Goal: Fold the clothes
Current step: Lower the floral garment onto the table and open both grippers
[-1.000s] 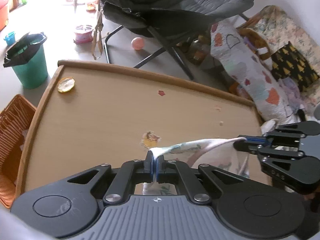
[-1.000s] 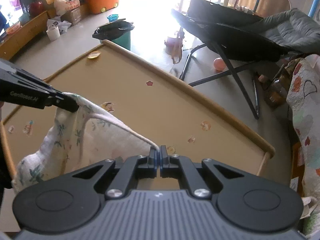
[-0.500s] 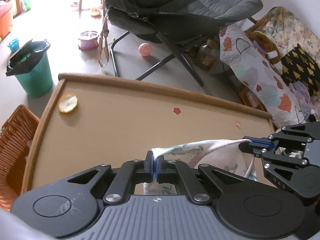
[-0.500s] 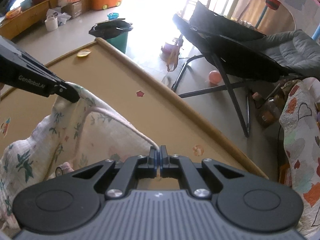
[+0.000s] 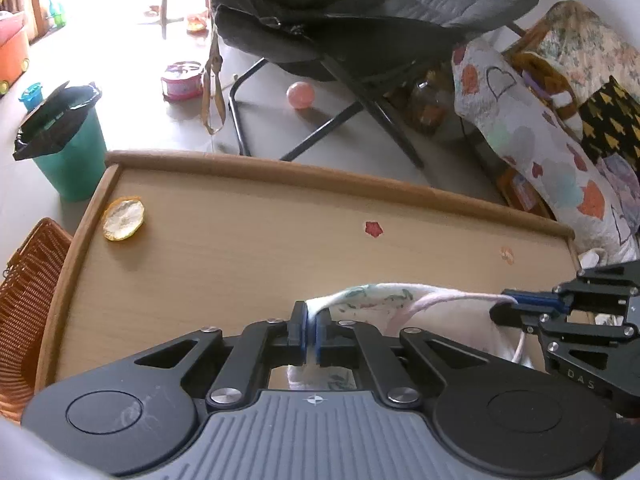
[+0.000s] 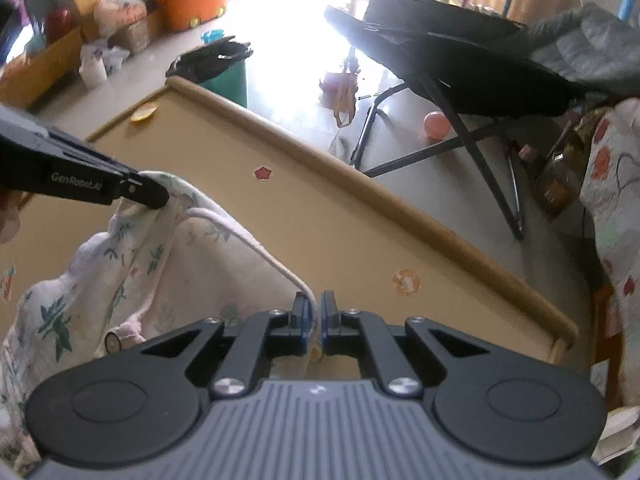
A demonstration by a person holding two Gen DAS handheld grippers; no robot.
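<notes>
A white garment with a green leaf print and pink trim (image 6: 132, 264) hangs over the wooden table (image 5: 248, 248), held up between both grippers. My left gripper (image 5: 311, 322) is shut on one top corner of the garment (image 5: 372, 294). My right gripper (image 6: 314, 312) has its jaws slightly apart around the pink trimmed edge at the other corner. The right gripper also shows at the right of the left wrist view (image 5: 508, 308), and the left gripper at the left of the right wrist view (image 6: 152, 196). The garment's lower part is hidden behind the gripper bodies.
A yellow peel-like disc (image 5: 123, 219) lies near the table's far left corner. A wicker basket (image 5: 24, 300) stands left of the table, and a green bin (image 5: 68, 148) beyond it. A black folding chair (image 5: 360, 40) and patterned bedding (image 5: 540, 148) stand beyond the table.
Both grippers have moved back toward me and upward with the garment stretched between them. The right gripper's jaws now show a small gap where they were tight before.
</notes>
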